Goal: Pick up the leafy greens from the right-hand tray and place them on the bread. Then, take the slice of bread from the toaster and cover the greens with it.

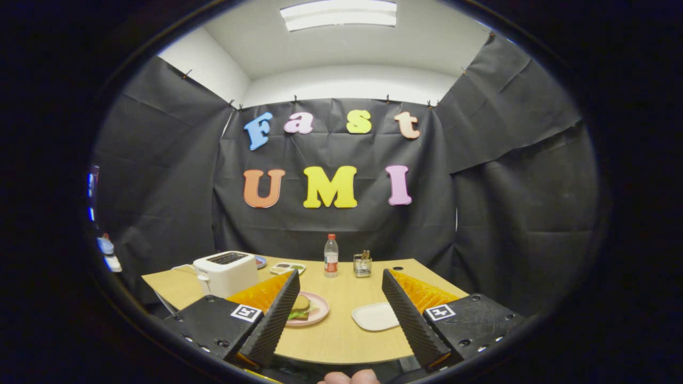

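The tool (337,314) hangs wide open and empty above the bench (341,336), the sandwich (300,308) on its pink plate (319,312) beside one finger.

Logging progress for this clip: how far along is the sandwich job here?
Looks finished: on the pink plate, bread tops the greens; the white tray is bare. The gripper is open, holding nothing, with plate and tray between its fingers. The toaster slots look empty.

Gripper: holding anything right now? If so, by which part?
Nothing held. The gripper has its fingers spread wide with only bare table between them; the pink plate with the sandwich sits by the left finger.
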Action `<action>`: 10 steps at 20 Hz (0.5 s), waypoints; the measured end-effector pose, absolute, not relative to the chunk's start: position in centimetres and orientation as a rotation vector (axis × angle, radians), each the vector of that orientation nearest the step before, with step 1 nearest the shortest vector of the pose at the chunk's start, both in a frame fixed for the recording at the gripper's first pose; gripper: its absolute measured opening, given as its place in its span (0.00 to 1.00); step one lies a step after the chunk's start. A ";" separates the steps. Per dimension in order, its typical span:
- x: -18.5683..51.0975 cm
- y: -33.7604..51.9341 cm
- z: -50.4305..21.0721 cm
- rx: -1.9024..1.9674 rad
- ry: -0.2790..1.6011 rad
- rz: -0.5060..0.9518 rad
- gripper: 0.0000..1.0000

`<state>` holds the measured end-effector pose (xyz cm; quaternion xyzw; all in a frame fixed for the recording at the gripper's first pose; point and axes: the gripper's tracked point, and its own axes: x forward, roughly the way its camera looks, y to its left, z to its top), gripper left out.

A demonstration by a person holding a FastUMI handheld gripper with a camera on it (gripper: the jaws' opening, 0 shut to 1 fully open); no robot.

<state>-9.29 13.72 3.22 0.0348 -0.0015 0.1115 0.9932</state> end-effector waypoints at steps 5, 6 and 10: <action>-9.0 13.7 3.3 0.068 -0.010 0.214 0.95; -9.0 13.8 3.3 0.070 -0.011 0.215 0.95; -8.8 13.9 3.0 0.077 0.002 0.214 0.95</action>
